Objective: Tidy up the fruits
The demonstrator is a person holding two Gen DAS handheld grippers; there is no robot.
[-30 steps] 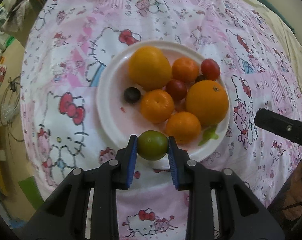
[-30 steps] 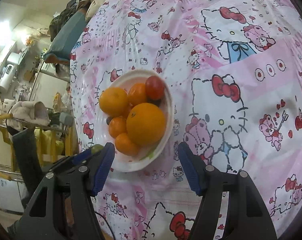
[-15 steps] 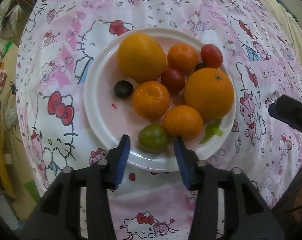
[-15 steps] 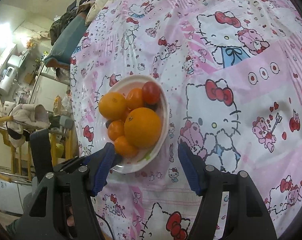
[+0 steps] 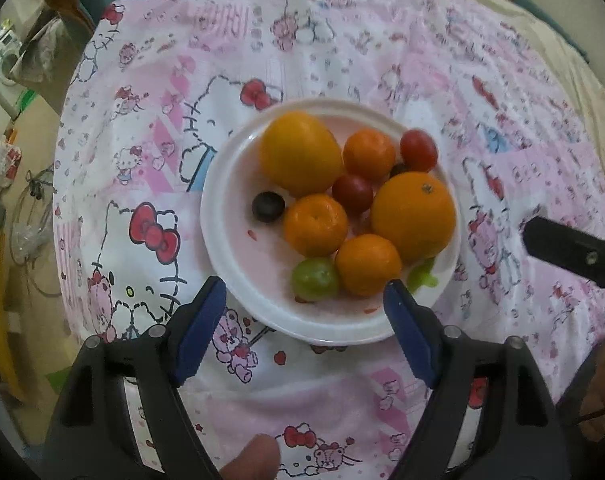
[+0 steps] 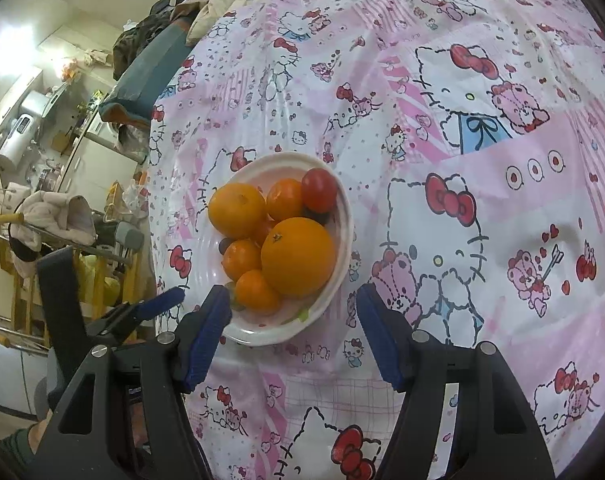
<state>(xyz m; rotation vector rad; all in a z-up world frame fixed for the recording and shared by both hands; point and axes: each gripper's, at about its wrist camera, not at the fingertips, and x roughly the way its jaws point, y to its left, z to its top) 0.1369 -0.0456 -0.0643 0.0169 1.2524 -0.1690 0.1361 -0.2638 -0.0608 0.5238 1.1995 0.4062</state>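
Observation:
A white plate [image 5: 238,280] [image 6: 338,272] on the pink cartoon-cat tablecloth holds several fruits: two big oranges [image 5: 413,216] [image 6: 298,256], small tangerines [image 5: 315,229], red tomatoes [image 5: 418,150], a dark berry [image 5: 267,207] and a green fruit [image 5: 315,279] at the near rim. My left gripper [image 5: 304,300] hovers just above the near rim; its jaws are opening and stand wide, apart from the green fruit. My right gripper [image 6: 292,308] is open over the plate's near edge, holding nothing.
The tablecloth [image 6: 482,160] covers the whole round table; its edge drops off at the left [image 5: 58,208]. Beyond it lies room clutter with chairs and clothes [image 6: 54,216]. The right gripper's black finger [image 5: 570,248] shows at the right of the left wrist view.
My left gripper let go of the green fruit, which now rests on the plate's near rim, and its jaws spread wide as it pulled back slightly. The right gripper stayed put.

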